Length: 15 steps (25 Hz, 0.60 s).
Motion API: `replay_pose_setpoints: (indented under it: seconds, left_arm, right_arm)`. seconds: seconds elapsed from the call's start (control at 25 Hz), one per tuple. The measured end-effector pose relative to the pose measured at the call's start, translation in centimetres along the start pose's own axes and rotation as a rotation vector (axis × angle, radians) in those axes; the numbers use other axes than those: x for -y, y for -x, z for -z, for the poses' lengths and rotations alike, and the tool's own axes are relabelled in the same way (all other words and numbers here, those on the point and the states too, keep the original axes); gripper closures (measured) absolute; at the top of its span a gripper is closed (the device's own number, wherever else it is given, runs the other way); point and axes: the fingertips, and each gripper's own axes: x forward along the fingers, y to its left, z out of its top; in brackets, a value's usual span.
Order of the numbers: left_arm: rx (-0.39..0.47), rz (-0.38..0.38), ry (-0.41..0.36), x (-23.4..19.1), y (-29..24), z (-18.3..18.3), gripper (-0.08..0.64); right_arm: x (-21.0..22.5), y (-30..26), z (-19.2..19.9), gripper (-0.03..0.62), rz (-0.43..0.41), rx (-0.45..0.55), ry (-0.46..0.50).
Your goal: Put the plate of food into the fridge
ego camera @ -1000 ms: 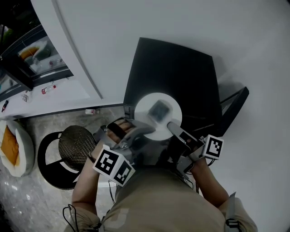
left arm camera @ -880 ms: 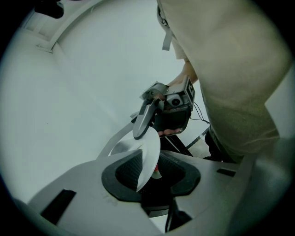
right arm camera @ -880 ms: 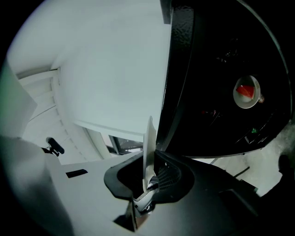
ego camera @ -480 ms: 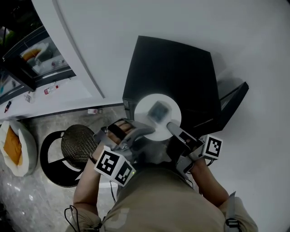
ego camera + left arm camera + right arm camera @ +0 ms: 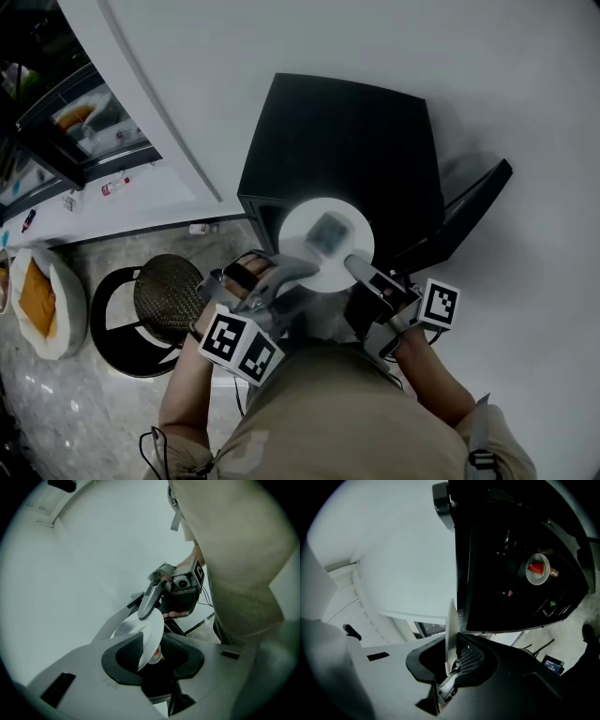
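The plate (image 5: 326,239) of food (image 5: 328,231) is pinched by its rim in both the left gripper (image 5: 289,271) and right gripper (image 5: 360,268), just short of the black fridge (image 5: 347,141) beyond the fingertips, whose door (image 5: 473,208) seems open, so setting it inside remains.

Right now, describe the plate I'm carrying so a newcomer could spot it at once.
Find the black fridge against the white wall. Before it is the plate, round and white, with greyish food in its middle. Unlike the dark round stool beside it, it is clamped at opposite rims by the left gripper and the right gripper.
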Motion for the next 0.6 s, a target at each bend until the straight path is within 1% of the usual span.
replay_pose_setpoints:
  seconds: [0.16, 0.44, 0.6]
  left_arm:
    - [-0.014, 0.004, 0.038, 0.6, -0.3, -0.3, 0.456]
    - [-0.063, 0.011, 0.063, 3.1, -2.1, -1.8, 0.451]
    - [-0.089, 0.011, 0.116, 4.2, -2.8, -2.1, 0.439]
  right_arm:
    - [0.2, 0.7, 0.0, 0.544, 0.014, -0.003, 0.003]
    - [1.5, 4.2, -0.1, 0.543, 0.038, 0.011, -0.005]
    - [2.4, 5.7, -0.1, 0.543, 0.055, 0.016, -0.019]
